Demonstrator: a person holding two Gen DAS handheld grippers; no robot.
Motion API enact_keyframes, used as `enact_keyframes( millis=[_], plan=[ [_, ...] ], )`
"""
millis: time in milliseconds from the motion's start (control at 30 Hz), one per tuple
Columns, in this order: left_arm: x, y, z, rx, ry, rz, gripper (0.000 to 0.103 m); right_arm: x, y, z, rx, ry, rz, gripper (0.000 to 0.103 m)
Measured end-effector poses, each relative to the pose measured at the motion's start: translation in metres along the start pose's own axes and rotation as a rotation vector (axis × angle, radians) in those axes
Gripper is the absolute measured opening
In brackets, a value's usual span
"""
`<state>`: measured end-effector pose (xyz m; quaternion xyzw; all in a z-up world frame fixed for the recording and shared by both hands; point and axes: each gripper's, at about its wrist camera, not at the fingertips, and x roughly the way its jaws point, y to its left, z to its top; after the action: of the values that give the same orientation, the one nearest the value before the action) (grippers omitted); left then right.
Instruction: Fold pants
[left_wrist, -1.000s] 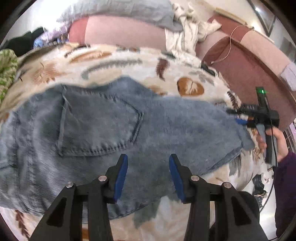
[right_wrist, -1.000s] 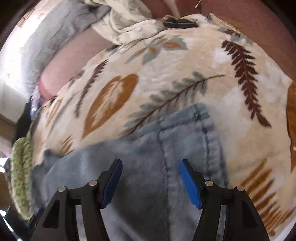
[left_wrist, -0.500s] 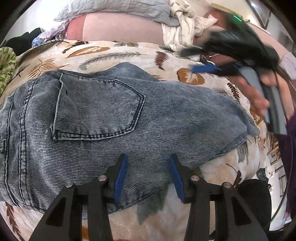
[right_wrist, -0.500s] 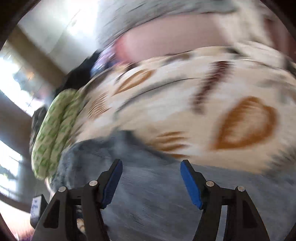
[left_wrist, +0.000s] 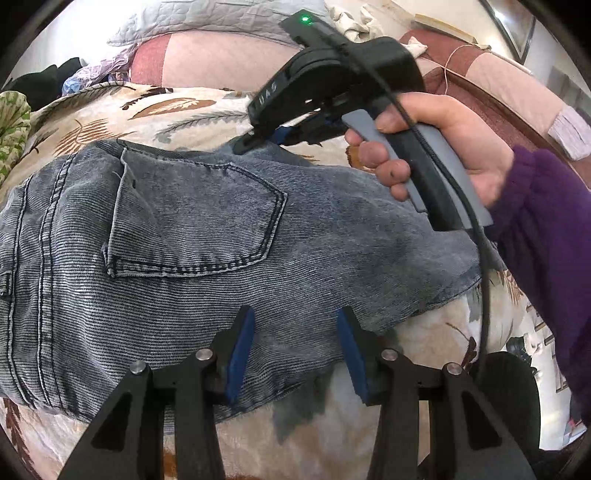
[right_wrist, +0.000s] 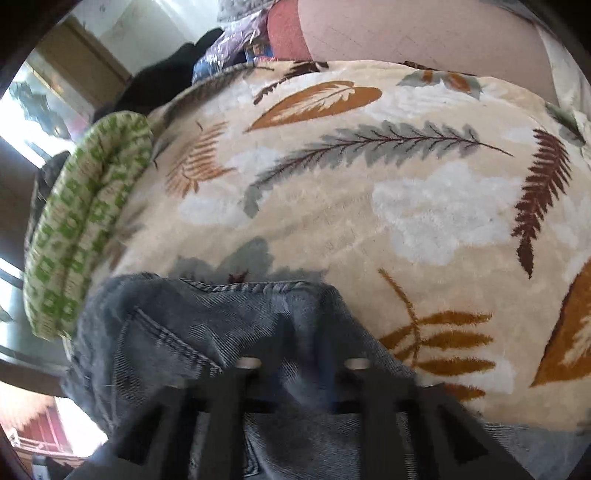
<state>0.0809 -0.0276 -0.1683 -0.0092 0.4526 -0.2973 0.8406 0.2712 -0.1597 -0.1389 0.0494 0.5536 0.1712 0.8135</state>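
Note:
Blue jeans (left_wrist: 184, 229) lie folded on a leaf-print blanket (left_wrist: 184, 107), back pocket up. My left gripper (left_wrist: 295, 350) hovers over their near edge, open, its blue pads apart with denim lying under the gap. A hand (left_wrist: 443, 140) in a purple sleeve holds my right gripper (left_wrist: 255, 142) with its tip down on the jeans' far edge. In the right wrist view the jeans (right_wrist: 207, 325) bunch up around that right gripper (right_wrist: 301, 354), which is shut on a fold of denim. The fabric hides its pads.
A green patterned cloth (right_wrist: 85, 221) lies at the blanket's (right_wrist: 406, 203) left edge. A pink bolster (left_wrist: 207, 62) and a grey quilted pillow (left_wrist: 207, 18) sit behind. Dark clothes are piled at the far left, and a cable hangs from the right gripper.
My right gripper swept from the jeans' right end to their far edge near the pocket, rolled, and its jaws went from wide apart to shut on denim. My left gripper stayed put.

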Motion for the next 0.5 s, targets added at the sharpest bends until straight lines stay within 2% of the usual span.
enact_keyframes(
  millis=[167, 233, 367, 433, 500],
  plan=[
    [-0.005, 0.0, -0.005, -0.012, 0.001, -0.013, 0.047, -0.008, 0.004, 0.008, -0.008, -0.051, -0.052, 0.004],
    [-0.006, 0.001, -0.006, -0.013, 0.0, -0.012, 0.047, -0.01, 0.003, 0.012, 0.005, -0.066, -0.046, 0.004],
    [-0.006, -0.003, -0.008, 0.004, 0.004, 0.003, 0.047, 0.013, -0.009, 0.01, 0.044, -0.063, -0.06, 0.004],
    [-0.008, -0.004, -0.007, 0.0, 0.011, 0.005, 0.047, 0.017, -0.018, 0.007, 0.105, -0.086, -0.012, 0.005],
    [-0.013, -0.003, -0.006, -0.014, 0.021, -0.005, 0.047, 0.005, -0.026, 0.003, 0.161, -0.135, 0.044, 0.014]
  ],
)
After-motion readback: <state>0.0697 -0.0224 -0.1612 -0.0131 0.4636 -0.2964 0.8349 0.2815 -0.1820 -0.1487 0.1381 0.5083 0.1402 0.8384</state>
